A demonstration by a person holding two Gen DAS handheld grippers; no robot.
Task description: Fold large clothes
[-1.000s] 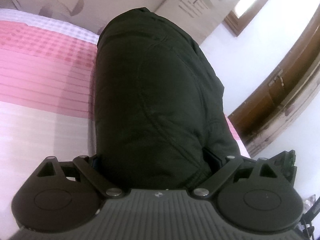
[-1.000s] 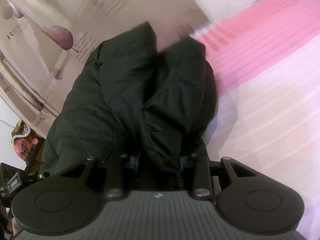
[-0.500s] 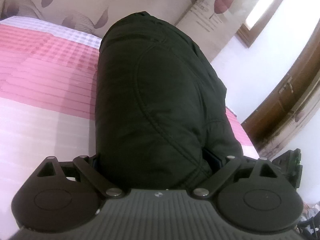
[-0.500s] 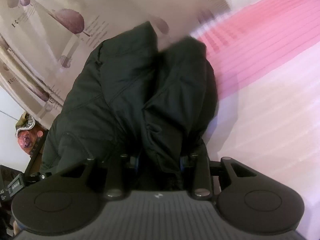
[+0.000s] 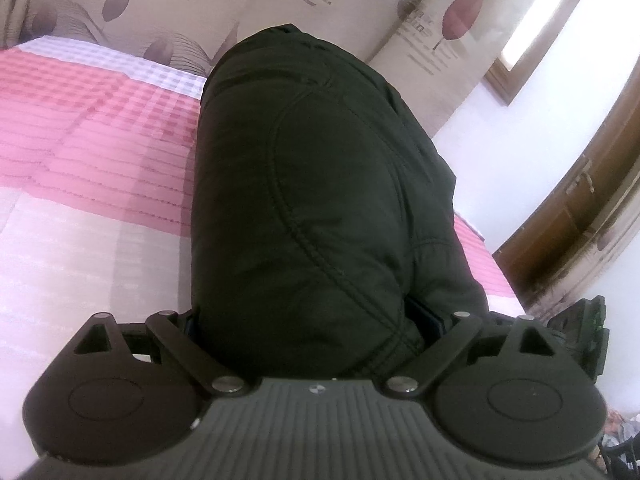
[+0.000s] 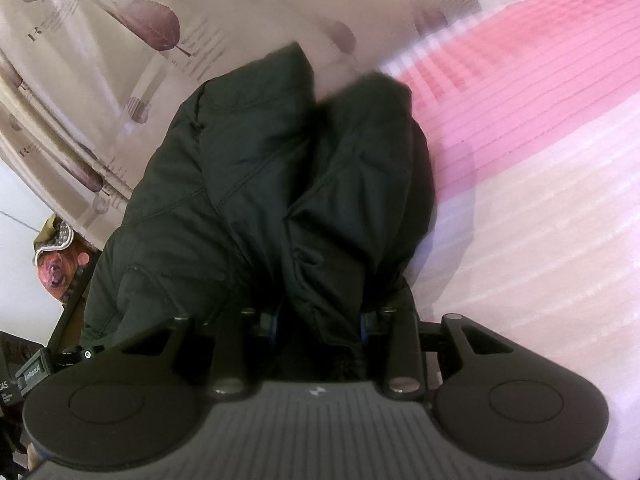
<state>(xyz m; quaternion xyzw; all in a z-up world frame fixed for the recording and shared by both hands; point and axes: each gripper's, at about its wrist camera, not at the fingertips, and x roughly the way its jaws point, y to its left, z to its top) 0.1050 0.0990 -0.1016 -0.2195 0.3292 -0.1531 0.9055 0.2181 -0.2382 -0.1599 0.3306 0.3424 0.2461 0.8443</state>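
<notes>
You see soft daylight entering from the window [image 5: 532, 28] at one o'clock, blown out to white glare. The dark jacket [image 5: 312, 208] reads nearly featureless and shades the bedspread [image 5: 80, 208] at nine o'clock. Your right wrist view is motion-blurred toward twelve; both views bow at the edges.

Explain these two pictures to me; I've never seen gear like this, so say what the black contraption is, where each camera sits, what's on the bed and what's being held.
Each picture comes from a camera mounted on a hand-held two-finger clamp, looking forward along its fingers. A person holds one clamp in each hand. The left gripper has its jaws spread wide around a thick padded bundle of a dark jacket. The right gripper pinches a narrower fold of the same jacket. Beneath lies a pink and white striped bedsheet, with a patterned curtain behind.
</notes>
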